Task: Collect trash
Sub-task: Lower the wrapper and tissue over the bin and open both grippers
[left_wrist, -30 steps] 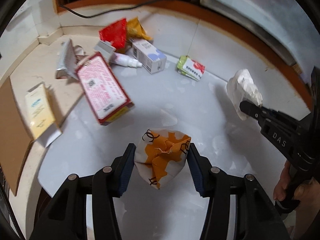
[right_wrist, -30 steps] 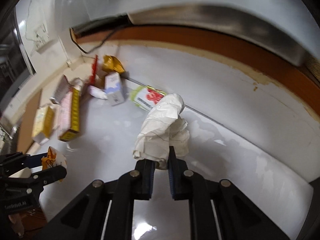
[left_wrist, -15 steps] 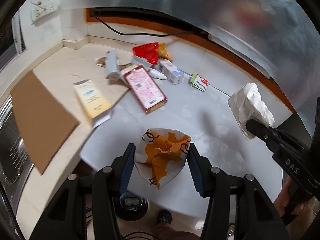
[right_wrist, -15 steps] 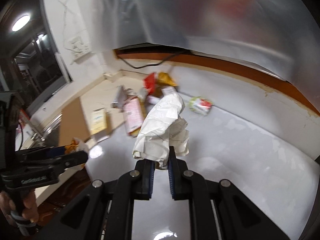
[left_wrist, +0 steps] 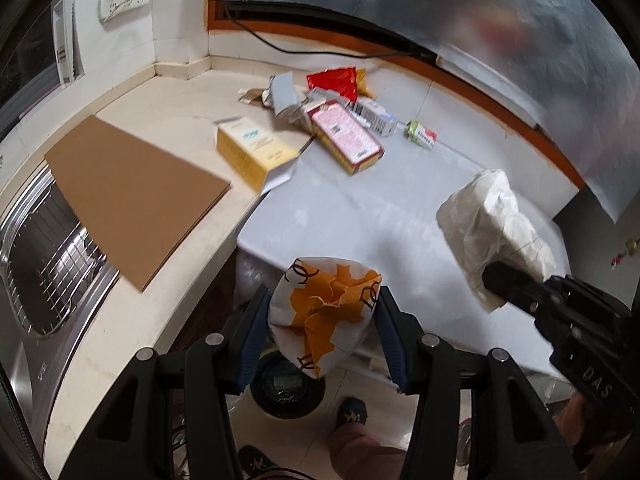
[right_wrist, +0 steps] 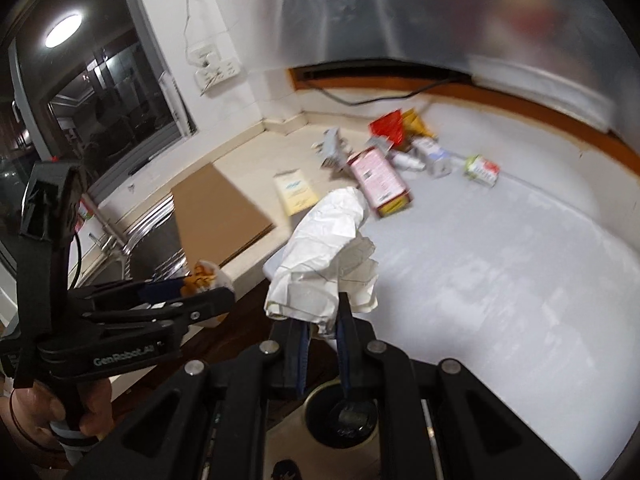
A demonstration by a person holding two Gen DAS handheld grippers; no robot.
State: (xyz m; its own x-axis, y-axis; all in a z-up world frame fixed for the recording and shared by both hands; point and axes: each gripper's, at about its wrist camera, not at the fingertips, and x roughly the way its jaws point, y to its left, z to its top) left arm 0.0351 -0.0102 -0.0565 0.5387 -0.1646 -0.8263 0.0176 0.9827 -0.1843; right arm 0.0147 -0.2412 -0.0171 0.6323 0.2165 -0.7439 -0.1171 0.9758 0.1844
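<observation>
The left claw pinches an orange-and-white wrapper and the right claw a white paper wad, both past the table's front edge above what looks like a dark bin, so dropping them in seems next.

a crumpled orange-and-white wrapper sits pinched in the left claw; a crumpled white paper wad stands upright, pinched in the right claw, both above a dark bin.
</observation>
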